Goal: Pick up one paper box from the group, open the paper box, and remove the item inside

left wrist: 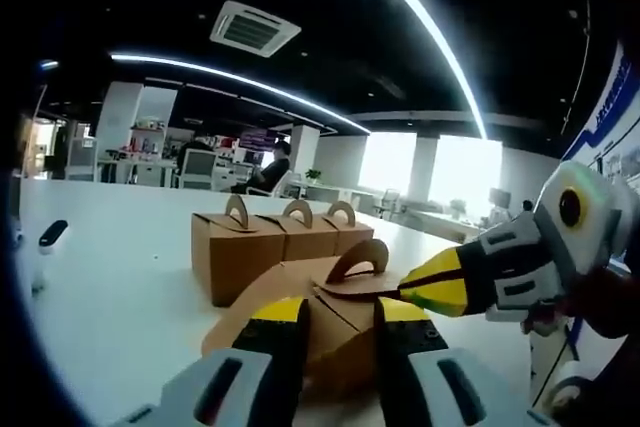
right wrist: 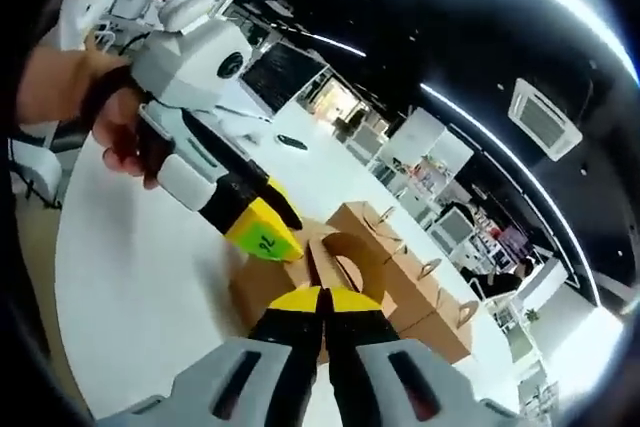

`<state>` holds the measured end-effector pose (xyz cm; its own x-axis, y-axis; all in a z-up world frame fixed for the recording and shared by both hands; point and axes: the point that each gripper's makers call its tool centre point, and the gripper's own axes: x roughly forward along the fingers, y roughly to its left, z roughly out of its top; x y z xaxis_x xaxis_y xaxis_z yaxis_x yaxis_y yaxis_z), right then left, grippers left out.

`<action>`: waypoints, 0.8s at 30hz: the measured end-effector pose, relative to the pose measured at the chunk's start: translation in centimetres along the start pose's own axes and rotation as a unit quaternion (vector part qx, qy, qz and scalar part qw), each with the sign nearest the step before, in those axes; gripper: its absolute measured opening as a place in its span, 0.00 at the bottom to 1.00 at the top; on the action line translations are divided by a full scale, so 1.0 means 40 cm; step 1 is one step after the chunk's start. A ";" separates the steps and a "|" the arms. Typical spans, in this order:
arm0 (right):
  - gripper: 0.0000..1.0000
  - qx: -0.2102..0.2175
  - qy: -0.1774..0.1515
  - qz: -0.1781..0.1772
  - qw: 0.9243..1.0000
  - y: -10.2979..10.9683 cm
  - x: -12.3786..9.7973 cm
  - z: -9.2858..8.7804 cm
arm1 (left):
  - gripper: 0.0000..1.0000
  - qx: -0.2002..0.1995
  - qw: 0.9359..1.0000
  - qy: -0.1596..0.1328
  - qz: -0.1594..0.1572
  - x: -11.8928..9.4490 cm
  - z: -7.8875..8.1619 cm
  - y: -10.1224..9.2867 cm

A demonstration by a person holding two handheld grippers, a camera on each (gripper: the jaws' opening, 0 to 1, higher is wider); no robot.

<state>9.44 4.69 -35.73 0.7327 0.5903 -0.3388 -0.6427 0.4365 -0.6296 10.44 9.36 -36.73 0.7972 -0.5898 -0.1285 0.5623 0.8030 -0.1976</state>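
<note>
White table (left wrist: pixel 120 277) in an open office, three closed paper boxes (left wrist: pixel 285 242) in a row at mid-table. Nearer, the picked box (left wrist: pixel 335 332) tilted, arched handle (left wrist: pixel 360 257) up and long axis running away from the left gripper's camera; base hidden behind jaws. Left gripper (left wrist: pixel 340 332) clamped across box body. Right gripper (right wrist: pixel 322 299) pinched shut on top flap edge (right wrist: pixel 318 265); contents unseen.

place: open-plan office | desks (left wrist: pixel 140 169); seated person (left wrist: pixel 272 169); ceiling air vent (left wrist: pixel 254 29)

held box (left wrist: pixel 335 322) before box row (left wrist: pixel 280 242)
</note>
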 end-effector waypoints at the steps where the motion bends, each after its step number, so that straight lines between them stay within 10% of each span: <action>1: 0.02 0.001 -0.001 0.000 1.000 0.000 0.000 0.000 | 0.28 0.001 1.000 0.000 0.000 0.000 0.000 0.000; 13: 0.02 0.082 -0.037 -0.016 0.996 -0.022 -0.016 0.009 | 0.28 0.005 1.000 0.004 0.001 -0.002 0.001 -0.002; 24: 0.02 0.270 -0.091 0.009 0.958 -0.048 -0.021 -0.003 | 0.28 0.005 1.000 0.006 0.000 -0.002 0.000 -0.001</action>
<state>10.09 3.28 -34.35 0.7008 0.6883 -0.1872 -0.7130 0.6841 -0.1540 10.34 9.39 -36.70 0.7951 -0.5902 -0.1399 0.5641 0.8043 -0.1869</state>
